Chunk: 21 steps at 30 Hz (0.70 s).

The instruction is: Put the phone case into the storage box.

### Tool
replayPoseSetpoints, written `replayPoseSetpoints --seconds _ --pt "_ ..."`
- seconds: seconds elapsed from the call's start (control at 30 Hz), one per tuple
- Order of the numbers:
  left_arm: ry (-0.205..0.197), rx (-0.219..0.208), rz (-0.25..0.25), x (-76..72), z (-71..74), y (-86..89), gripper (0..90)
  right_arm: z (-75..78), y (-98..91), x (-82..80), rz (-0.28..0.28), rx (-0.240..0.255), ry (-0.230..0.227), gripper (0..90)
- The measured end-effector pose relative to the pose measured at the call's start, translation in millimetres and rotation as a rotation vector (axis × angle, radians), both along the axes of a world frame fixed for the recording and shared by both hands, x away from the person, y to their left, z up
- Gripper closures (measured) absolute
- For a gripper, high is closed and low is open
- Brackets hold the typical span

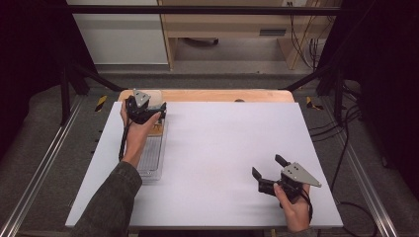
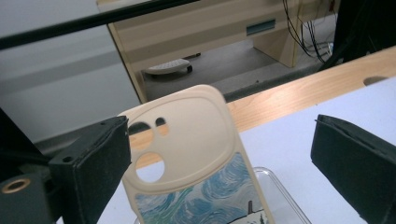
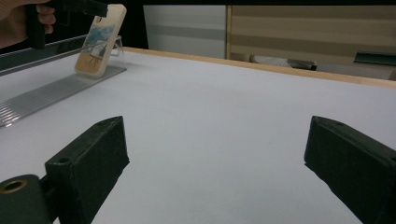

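Our left gripper [image 2: 219, 154], jaws wide, straddles the phone case [image 2: 196, 158] leaning upright on the rack [image 1: 150, 158] near the tabletop's far-left corner; closing off-centre could topple it. Our right gripper [image 1: 269, 173] gapes empty.

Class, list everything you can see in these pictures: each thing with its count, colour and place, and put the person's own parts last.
phone case: one, cream with a blue swirly painting, leaning upright at the far end of the rack, between the jaws of the left gripper
rack: one, clear ribbed plastic, left side of the table
table: one, white top with a wooden far edge
cabinet: one, light wood, on the floor beyond the table
left gripper: one, black, open, over the rack's far end
right gripper: one, black, open, near right of the table
hands: two, one on each gripper
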<state>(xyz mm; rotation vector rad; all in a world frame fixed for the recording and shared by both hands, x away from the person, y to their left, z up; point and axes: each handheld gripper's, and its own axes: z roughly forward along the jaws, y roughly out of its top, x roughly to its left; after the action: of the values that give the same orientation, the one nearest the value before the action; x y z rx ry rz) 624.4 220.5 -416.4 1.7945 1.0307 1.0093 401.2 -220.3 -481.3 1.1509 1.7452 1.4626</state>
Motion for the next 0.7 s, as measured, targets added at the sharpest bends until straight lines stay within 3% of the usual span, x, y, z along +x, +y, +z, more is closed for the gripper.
replayPoseSetpoints --seconds 0.33,0.5,0.7 --pt "-0.017 0.064 -0.024 -7.9 3.2 -4.8 4.4 0.3 0.8 -0.5 0.001 -0.001 -0.002 6.0" --pt "-0.024 0.075 -0.034 -13.7 5.0 -5.1 3.8 0.3 2.6 -0.6 0.004 -0.004 -0.002 6.1" --pt "-0.052 0.114 -0.080 -20.5 8.3 -7.7 3.9 0.2 3.7 -1.2 0.001 -0.004 0.000 6.0"
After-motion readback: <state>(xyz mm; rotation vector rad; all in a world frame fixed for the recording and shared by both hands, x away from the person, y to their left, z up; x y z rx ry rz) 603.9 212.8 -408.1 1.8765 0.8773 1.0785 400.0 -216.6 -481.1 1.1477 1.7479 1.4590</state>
